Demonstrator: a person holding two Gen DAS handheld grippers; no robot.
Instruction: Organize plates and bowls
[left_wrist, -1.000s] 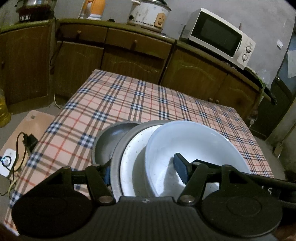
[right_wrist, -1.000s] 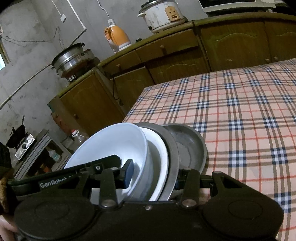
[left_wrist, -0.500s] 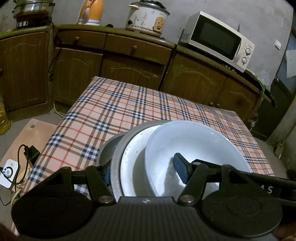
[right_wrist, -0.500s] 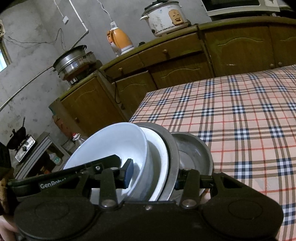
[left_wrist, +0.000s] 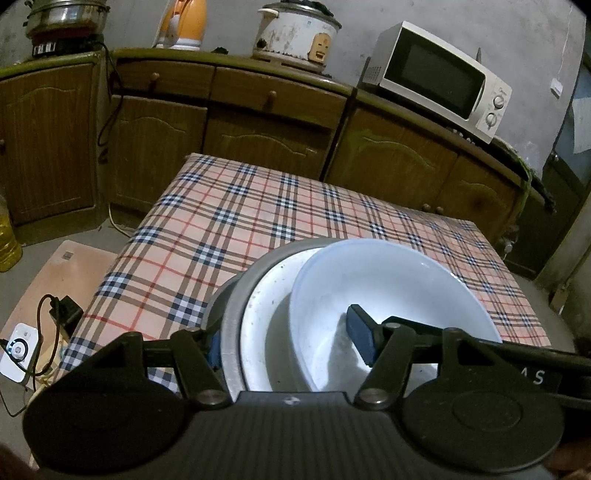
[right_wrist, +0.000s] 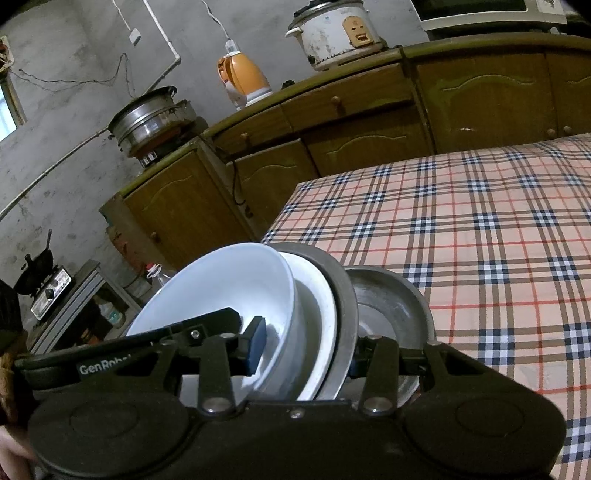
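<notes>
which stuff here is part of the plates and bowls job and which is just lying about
Job:
white bowl
white plate
metal plate
metal dish
left tool and right tool, both clamped on the stack

Lying about:
microwave
rice cooker
orange kettle
steamer pot
plaid table

A microwave (left_wrist: 441, 75) is seen at one o'clock, a rice cooker (left_wrist: 297, 33) at twelve and an orange kettle (left_wrist: 184, 24) at eleven, all set on wooden cabinets (left_wrist: 258, 122) behind a plaid tablecloth (left_wrist: 258, 218).
</notes>
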